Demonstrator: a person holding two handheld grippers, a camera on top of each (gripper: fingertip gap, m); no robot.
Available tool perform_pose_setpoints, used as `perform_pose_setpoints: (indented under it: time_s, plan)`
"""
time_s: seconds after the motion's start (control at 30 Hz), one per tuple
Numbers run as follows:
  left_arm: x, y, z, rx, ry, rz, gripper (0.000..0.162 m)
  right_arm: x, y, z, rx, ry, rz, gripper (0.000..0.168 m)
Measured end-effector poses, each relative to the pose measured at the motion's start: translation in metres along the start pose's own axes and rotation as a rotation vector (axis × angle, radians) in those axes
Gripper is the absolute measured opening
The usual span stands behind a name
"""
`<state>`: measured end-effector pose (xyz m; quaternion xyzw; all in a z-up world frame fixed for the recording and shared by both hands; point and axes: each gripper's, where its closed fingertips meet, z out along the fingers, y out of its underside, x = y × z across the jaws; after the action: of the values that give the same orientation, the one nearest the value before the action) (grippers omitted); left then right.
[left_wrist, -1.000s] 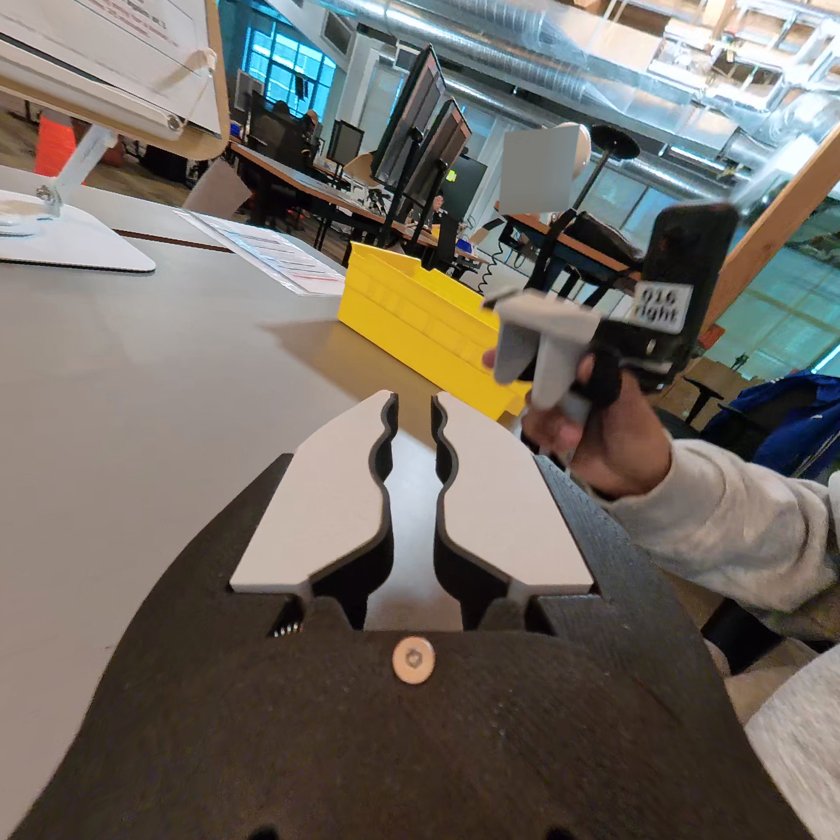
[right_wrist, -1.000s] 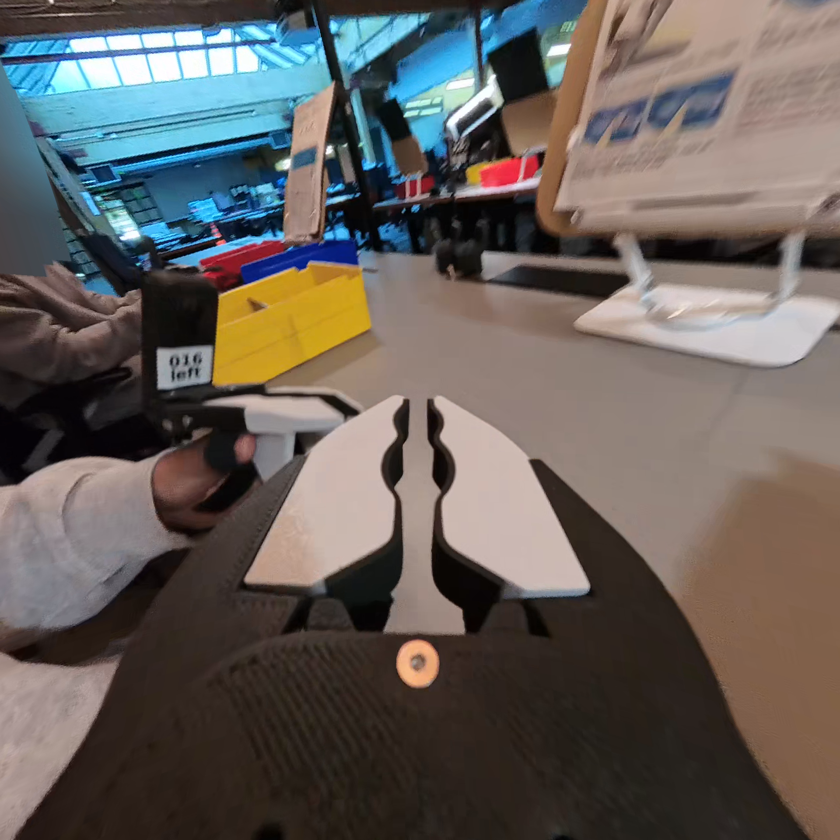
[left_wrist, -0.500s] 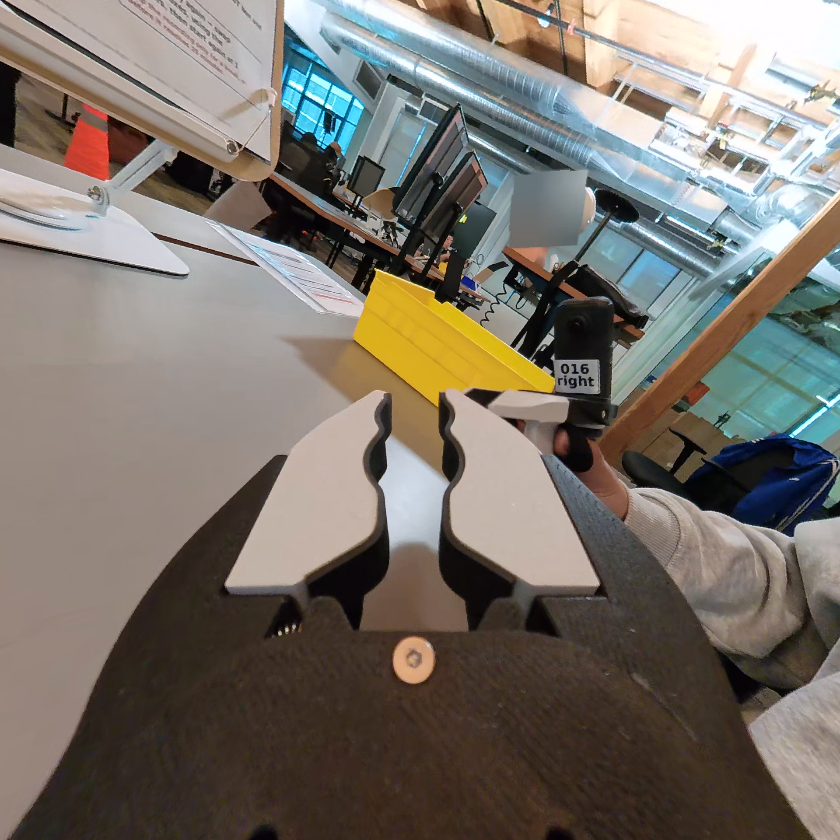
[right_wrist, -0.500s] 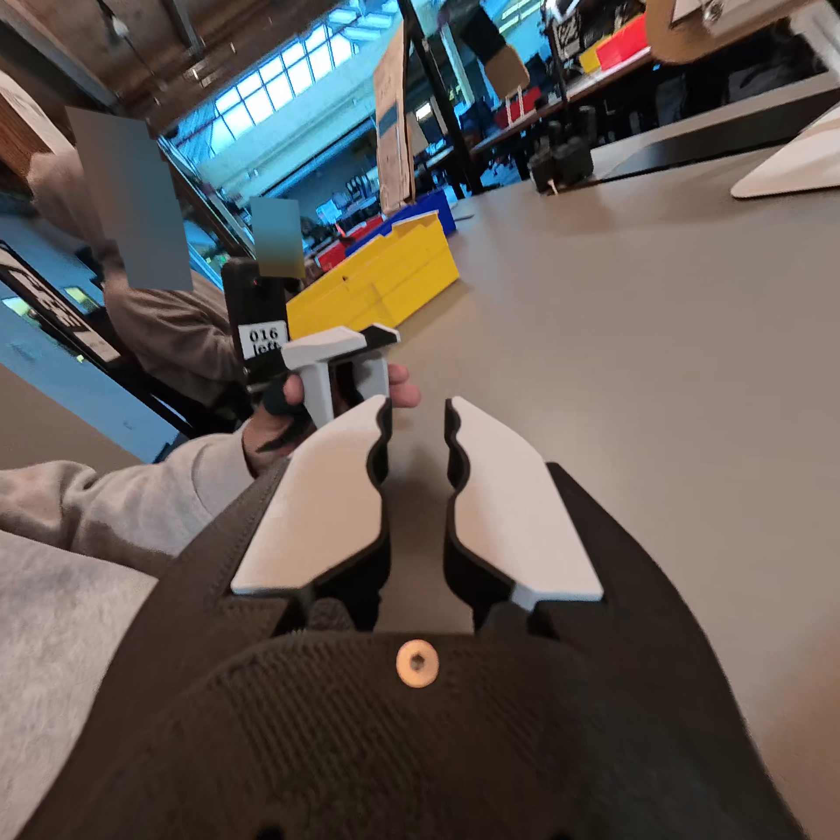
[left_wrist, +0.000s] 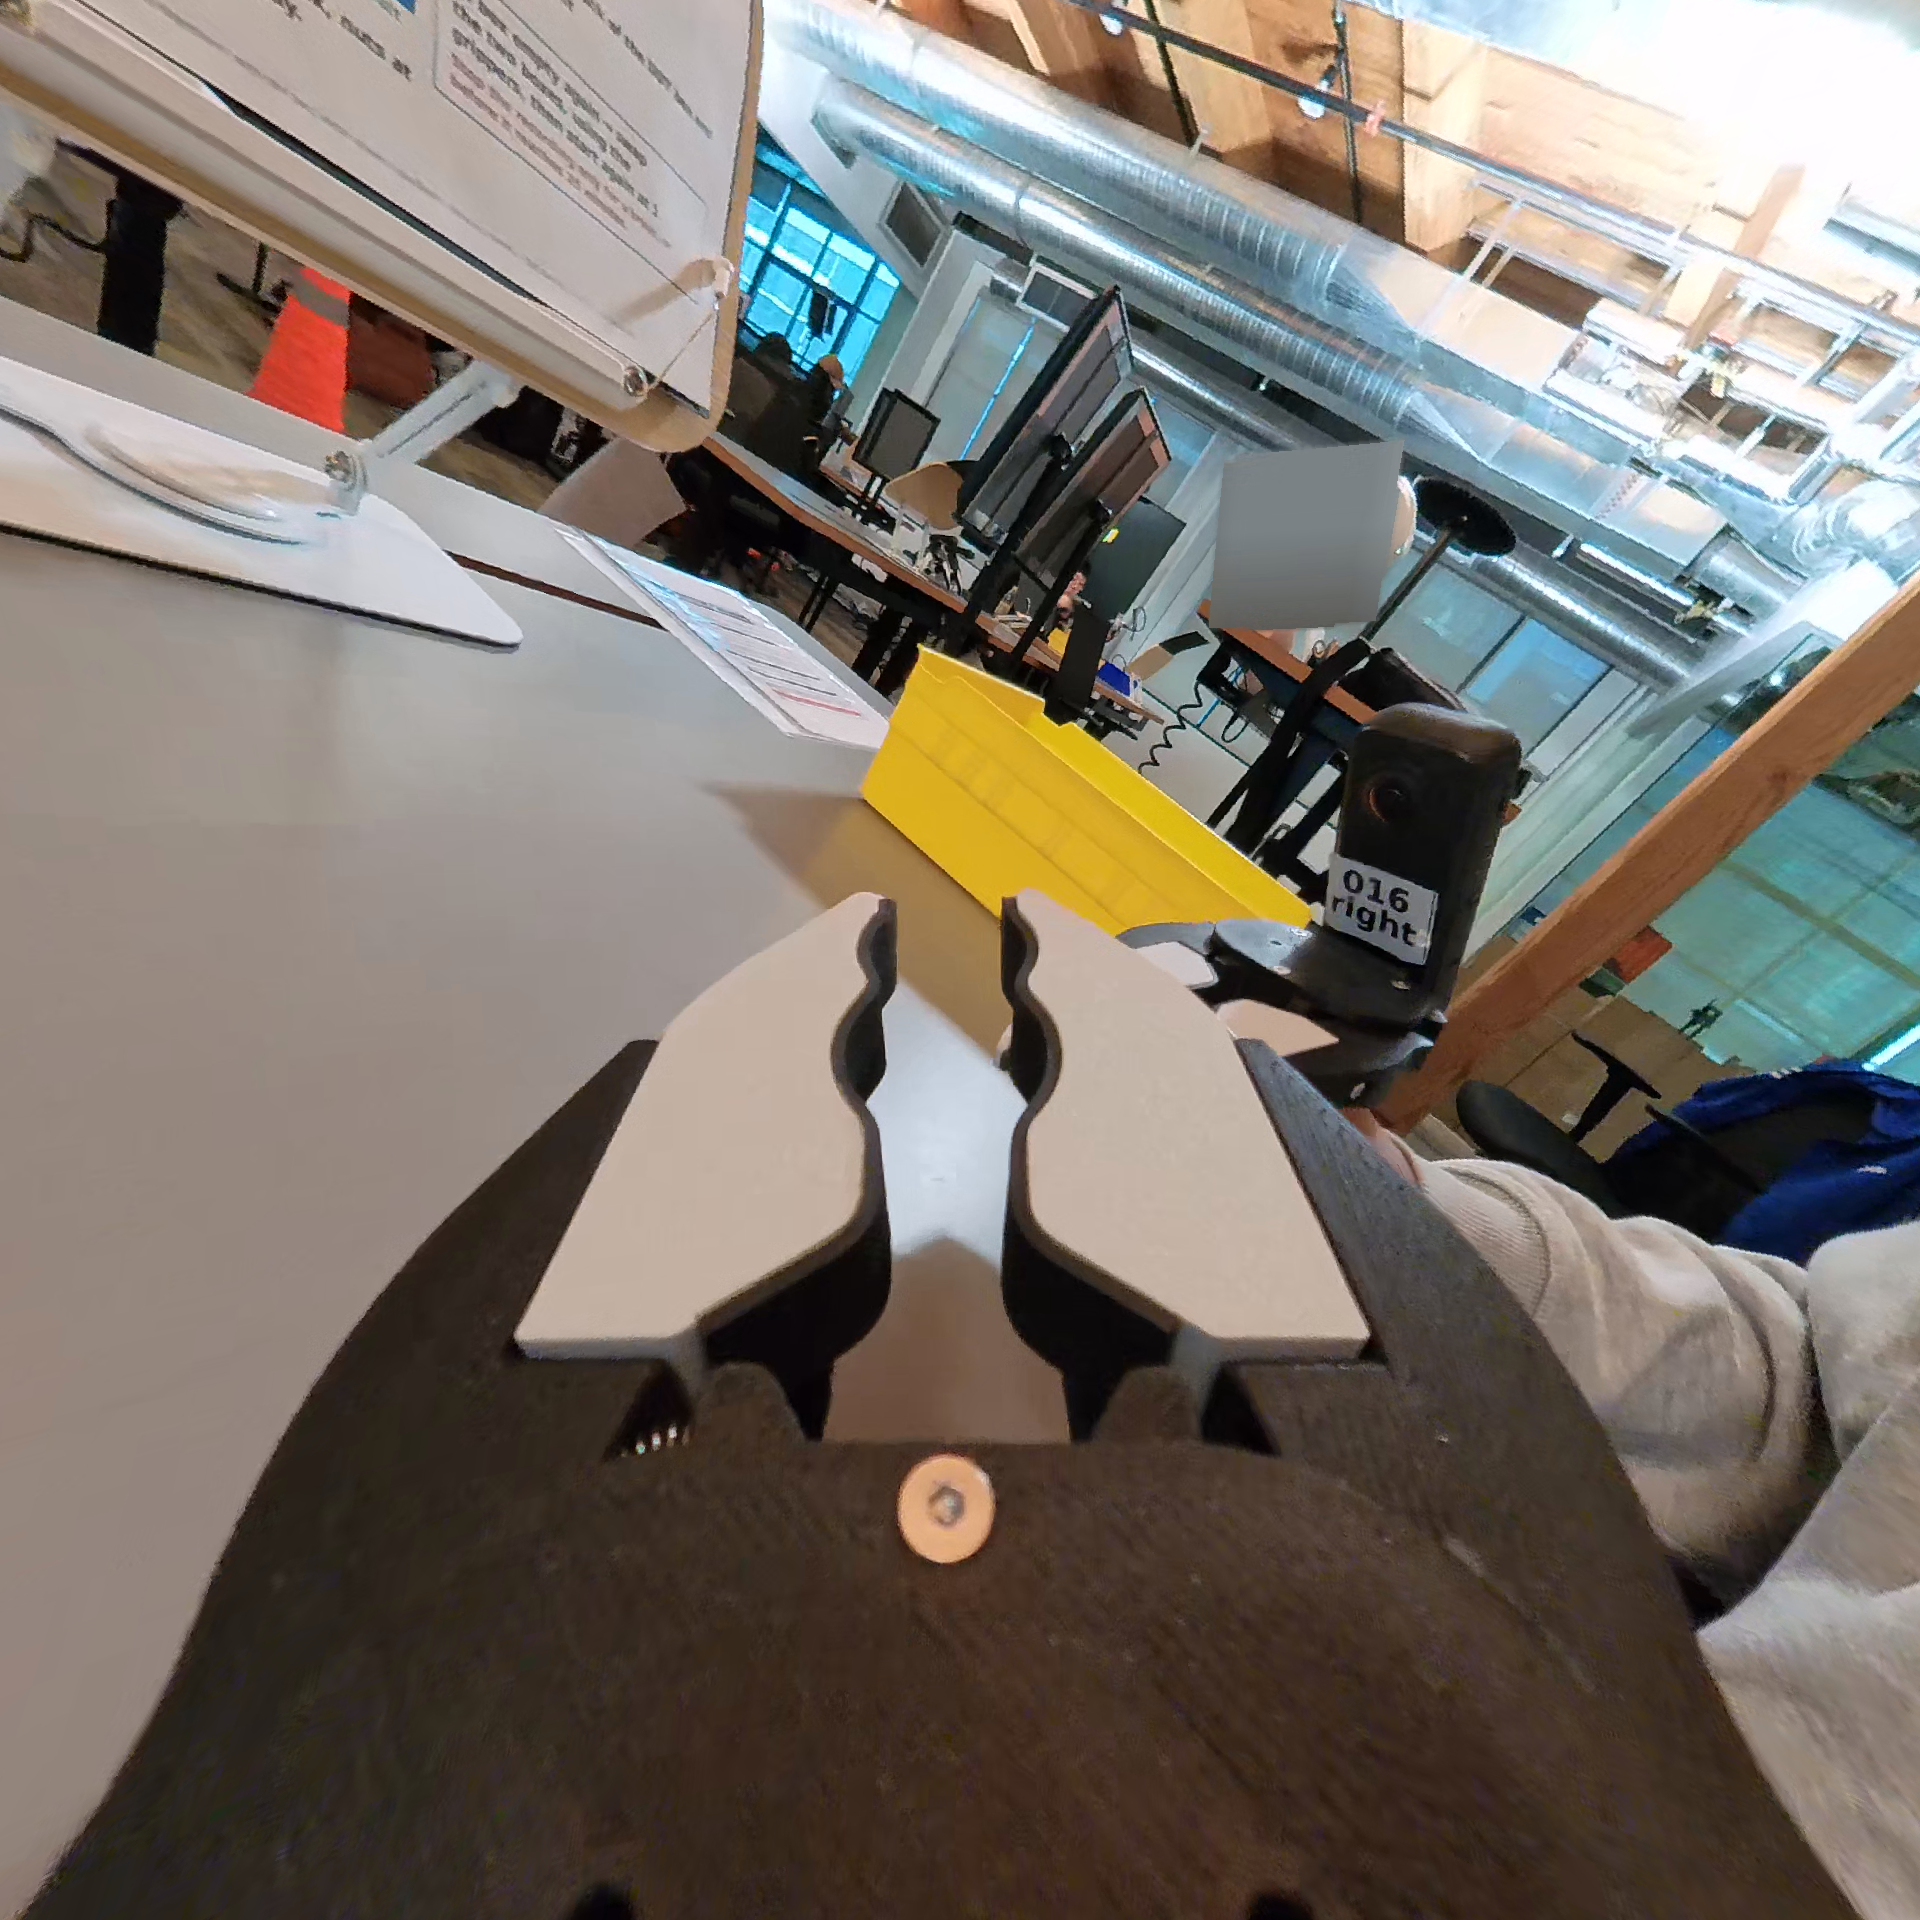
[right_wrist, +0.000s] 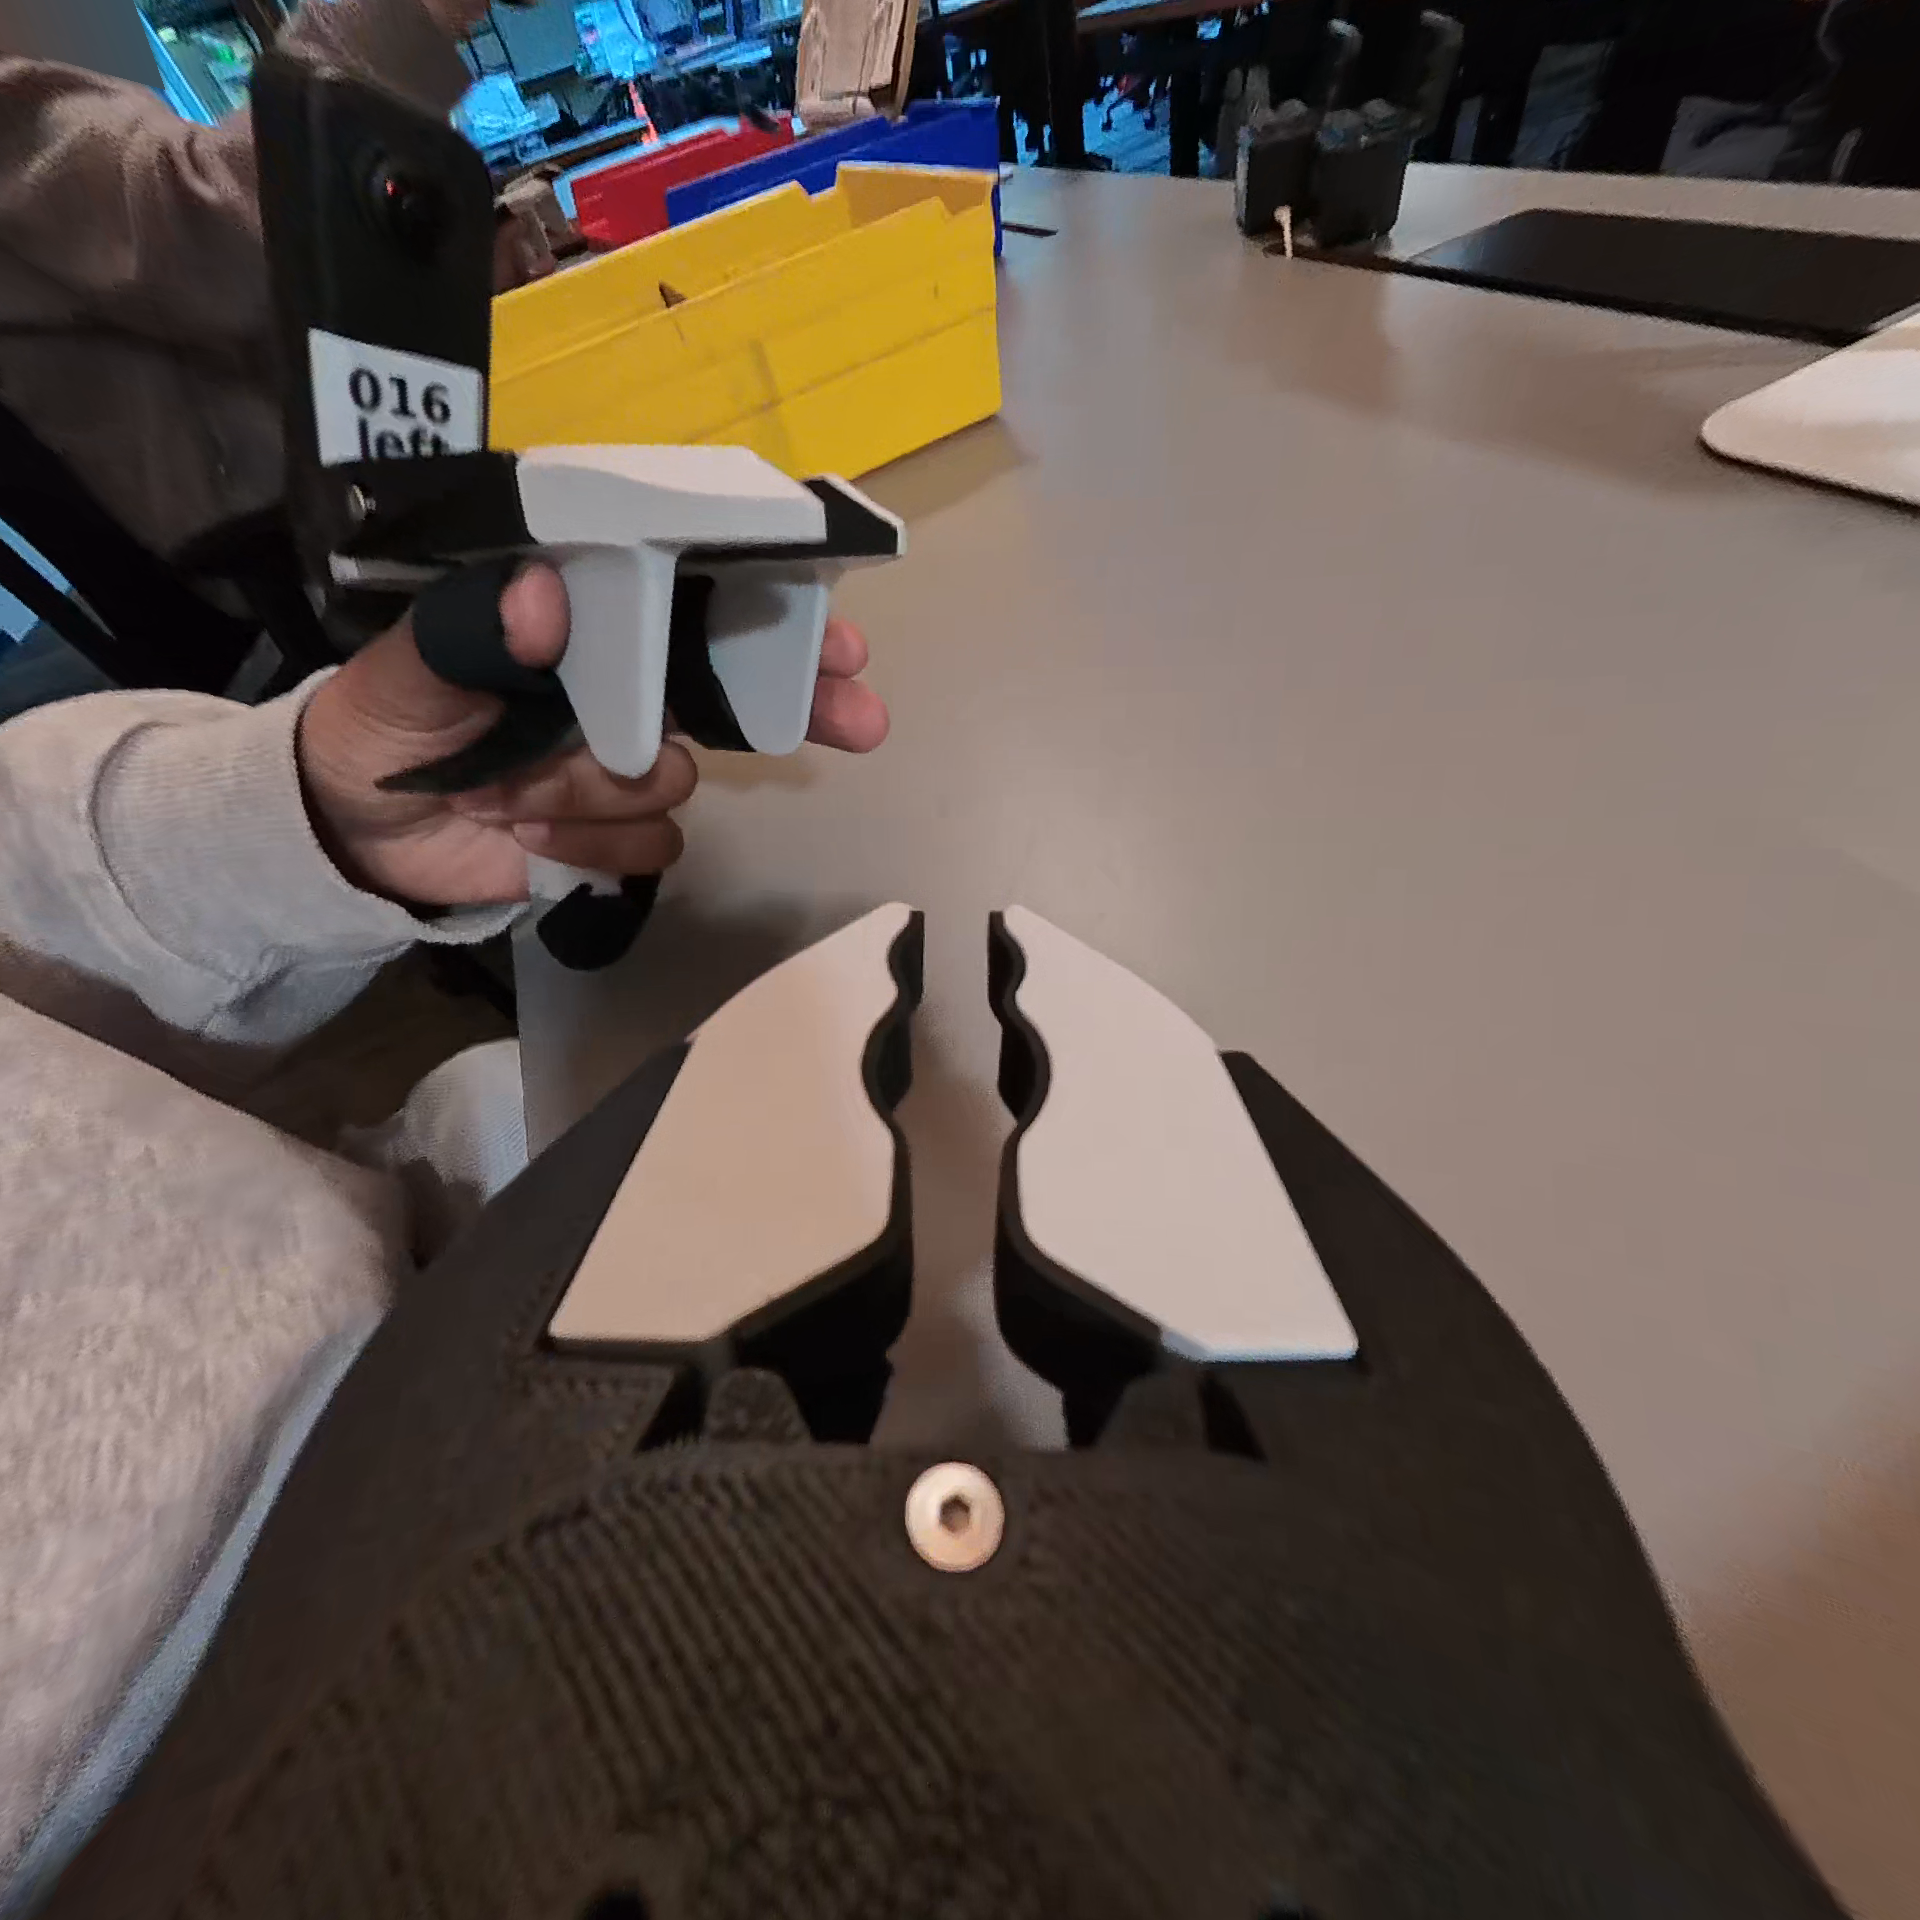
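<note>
Since half a second earlier, the right gripper (right_wrist: 954, 920) had tipped its view down toward the desk (right_wrist: 1403, 727) and its fingers (right_wrist: 1122, 1164) had drawn a little closer together, while the left gripper (left_wrist: 940, 914) had kept much the same aim with its gap unchanged. Largest in both views was the grey desk, bare in front of each gripper. On it, well ahead of the left gripper and near the far edge, sat a yellow bin (left_wrist: 1039, 790); the right wrist view showed the same bin with a blue bin (right_wrist: 831, 171) and a red bin (right_wrist: 644, 192) behind it. A white stand base (left_wrist: 239, 540) held up a tilted board with a printed sheet (left_wrist: 499, 177) at the far left, and a flat printed paper (left_wrist: 748, 665) lay on the desk between the base and the yellow bin. A dark mat (right_wrist: 1662, 270) lay farther back. A person's hand (right_wrist: 488, 810) in a pale grey sleeve (right_wrist: 156, 831) gripped the left gripper's handle, held in the air above the near desk edge, just to the left of the right gripper. Both pairs of fingers stood released, slightly apart, grasping nothing and touching nothing. The right gripper's black camera body with its white label (left_wrist: 1382, 914) showed just right of the left gripper's fingers (left_wrist: 1143, 1143).
</note>
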<state>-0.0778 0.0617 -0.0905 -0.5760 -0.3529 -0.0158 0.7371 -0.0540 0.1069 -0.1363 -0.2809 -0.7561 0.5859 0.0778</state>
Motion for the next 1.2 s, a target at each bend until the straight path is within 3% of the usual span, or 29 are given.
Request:
perform_pose_setpoints:
  time_s: [0.2, 0.5, 0.6, 0.7, 0.77, 0.83, 0.9, 0.97, 1.07, 1.13, 1.2]
  plan:
    - [-0.016, -0.020, -0.015, 0.041, -0.082, 0.079, 0.018, 0.005, -0.038, 0.038, 0.000, -0.009, -0.103, 0.013]
    - [-0.063, -0.066, -0.062, 0.153, -0.264, 0.154, 0.018, -0.005, -0.102, 0.144, 0.002, -0.163, -0.231, 0.012]
    - [-0.069, -0.106, -0.099, 0.306, -0.392, 0.225, 0.015, -0.012, -0.099, 0.162, 0.002, -0.222, -0.183, 0.011]
    - [-0.066, -0.146, -0.147, 0.330, -0.497, 0.312, 0.014, -0.009, -0.084, 0.160, -0.038, -0.214, -0.181, 0.012]
    - [-0.067, -0.176, -0.194, 0.335, -0.602, 0.402, 0.002, -0.003, -0.074, 0.149, -0.058, -0.181, -0.190, 0.011]
    - [-0.067, -0.213, -0.248, 0.361, -0.727, 0.480, 0.000, 0.001, -0.066, 0.132, -0.072, -0.157, -0.181, 0.011]
    - [-0.073, -0.235, -0.279, 0.232, -0.746, 0.460, 0.001, 0.007, -0.059, 0.114, -0.083, -0.121, -0.184, 0.011]
    - [-0.104, -0.227, -0.297, -0.058, -0.752, 0.384, 0.005, 0.012, -0.055, 0.096, -0.080, -0.088, -0.183, 0.011]
    - [-0.177, -0.166, -0.349, -0.622, -0.890, 0.196, 0.004, 0.013, -0.049, 0.073, -0.066, -0.060, -0.165, 0.012]
    - [-0.207, -0.132, -0.381, -0.875, -0.957, 0.121, 0.003, 0.014, -0.043, 0.060, -0.069, -0.042, -0.163, 0.012]
    - [-0.213, -0.099, -0.398, -1.086, -0.931, -0.040, 0.016, 0.014, -0.038, 0.048, -0.075, -0.016, -0.173, 0.012]
